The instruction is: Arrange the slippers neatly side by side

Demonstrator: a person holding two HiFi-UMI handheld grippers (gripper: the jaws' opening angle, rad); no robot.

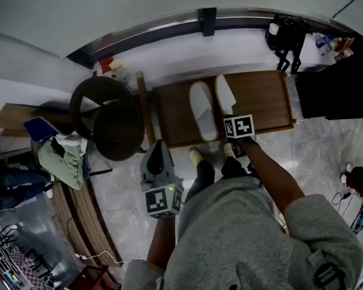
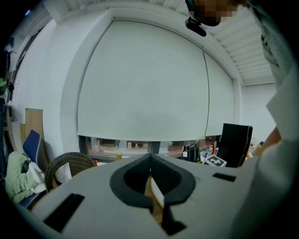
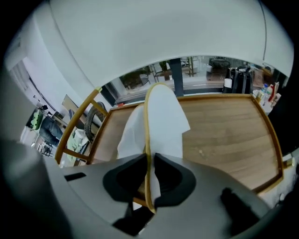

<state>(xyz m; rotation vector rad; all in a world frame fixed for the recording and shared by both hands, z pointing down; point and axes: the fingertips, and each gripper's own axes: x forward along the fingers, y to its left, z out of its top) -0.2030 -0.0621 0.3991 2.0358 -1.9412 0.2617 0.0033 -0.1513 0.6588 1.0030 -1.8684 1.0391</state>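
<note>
right tongs [image 3: 148, 161]: narrow, pinched on the thin tan sole edge of one slipper at its heel end; the dark pads sit against either side of that edge
left tongs [image 2: 150, 162]: tips together, nothing between them; only a sliver of wood and a white slipper edge shows through the gap behind the pads
held slipper [image 3: 164, 114]: white, soft cloth upper, open at the heel, with a tan line along the rim of the sole; turned up on its side, toe pointing away from the person toward the far side of the tabletop
held slipper, place: over the middle of the tabletop [image 1: 264, 102], just right of its mate; whether its lower edge rests on the wood I cannot tell
other slipper [image 1: 203, 110]: same white make, lying flat with the upper facing up, lengthwise front to back, toe toward the far edge
pair: close beside each other, toes the same way, one flat and one on edge
right arm [image 1: 273, 173]: bare forearm stretched forward from a grey sleeve, tongs aimed steeply down at the near half of the tabletop; its marker cube [image 1: 239, 126] sits just behind the slipper's heel
left arm [image 1: 161, 238]: held back, close to the body, short of the tabletop's near edge; tongs point nearly level toward the window wall, over the floor
left marker cube [image 1: 163, 200]: faces up toward the head camera
surroundings: a dark wicker chair [image 1: 108, 120] stands left of the tabletop
</note>
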